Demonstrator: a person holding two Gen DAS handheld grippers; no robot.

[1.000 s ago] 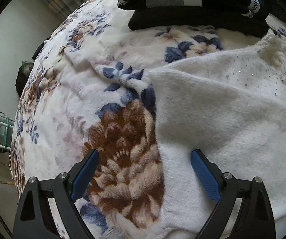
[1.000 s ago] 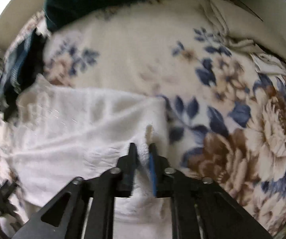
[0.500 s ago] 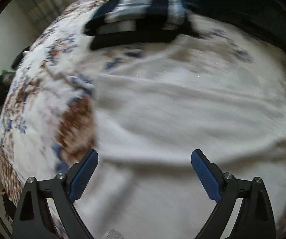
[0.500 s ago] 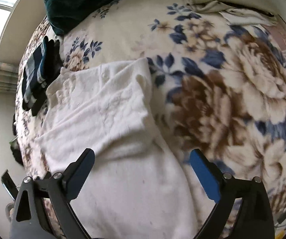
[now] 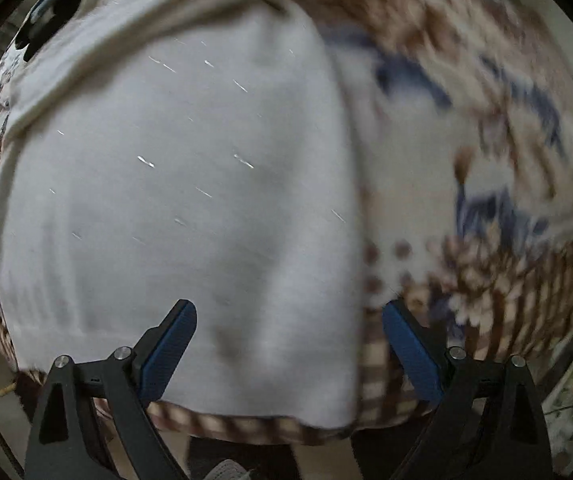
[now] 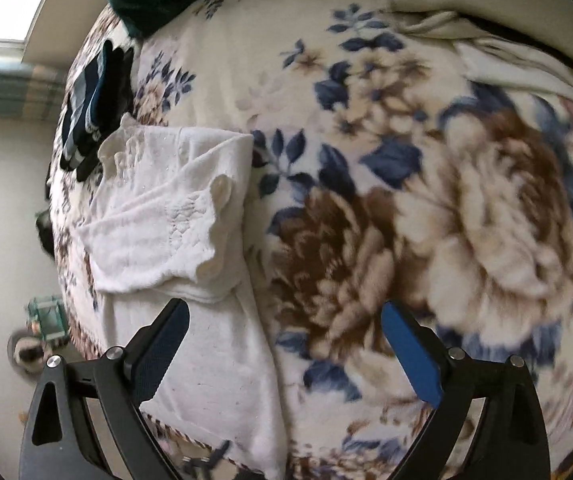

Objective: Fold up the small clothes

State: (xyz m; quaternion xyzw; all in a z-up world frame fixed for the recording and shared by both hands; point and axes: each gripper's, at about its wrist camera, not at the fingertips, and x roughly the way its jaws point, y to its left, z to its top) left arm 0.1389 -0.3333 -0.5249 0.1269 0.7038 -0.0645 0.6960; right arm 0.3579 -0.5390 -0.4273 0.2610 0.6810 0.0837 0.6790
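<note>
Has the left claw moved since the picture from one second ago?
Yes. The left claw went right along the bed: its fingers straddled the left edge of the white garment over the floral blanket, and now they straddle its right edge.

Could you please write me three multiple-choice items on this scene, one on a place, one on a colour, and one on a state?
1. The dark striped folded clothes lie where?
A. beyond the white fuzzy knit garment
B. on top of it
C. on the floor

2. The floral plush blanket has flowers in:
A. red and green
B. brown and blue
C. yellow only

3. The right hand-held gripper is:
A. shut on the garment
B. open
C. out of view

Key: A, they lie past its frilled edge; B, brown blooms, blue leaves; B, blue pads stand wide apart.
</note>
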